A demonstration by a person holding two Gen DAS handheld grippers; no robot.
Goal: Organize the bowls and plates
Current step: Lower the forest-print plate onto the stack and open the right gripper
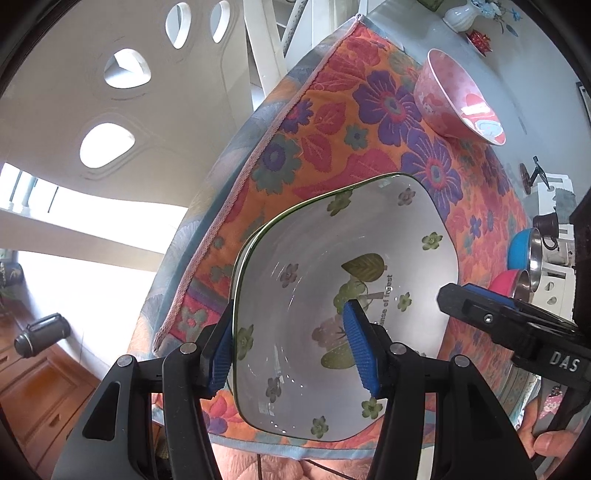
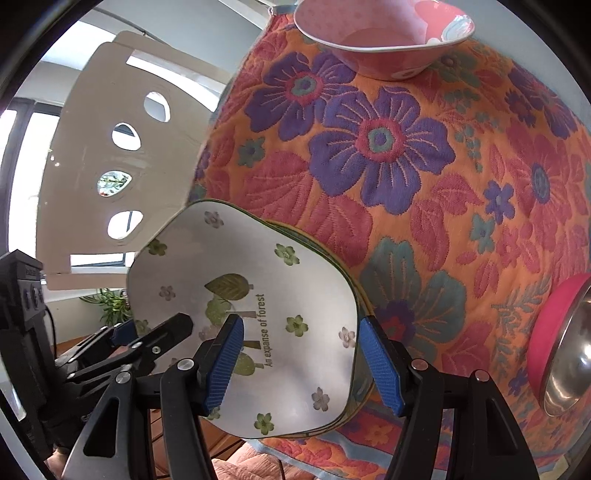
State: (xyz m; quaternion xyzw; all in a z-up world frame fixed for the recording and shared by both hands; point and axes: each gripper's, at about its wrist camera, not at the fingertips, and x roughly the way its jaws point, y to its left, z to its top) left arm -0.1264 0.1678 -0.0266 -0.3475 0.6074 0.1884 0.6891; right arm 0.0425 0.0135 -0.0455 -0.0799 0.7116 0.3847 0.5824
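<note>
Floral tablecloth: stacked white bowls, both tongs apart astride rims; one pink bowl.

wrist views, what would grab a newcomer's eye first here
Loudest is the orange floral tablecloth with big purple flowers, filling both views. On it near the table's edge sits the white forest-print dish, a second matching one apparently beneath it; the left gripper straddles one rim and the right gripper straddles the opposite rim. Farther back stands a pink bowl, and a pink-backed steel bowl sits at the right.

pink bowl top cropped, metal bowl cut off
</note>
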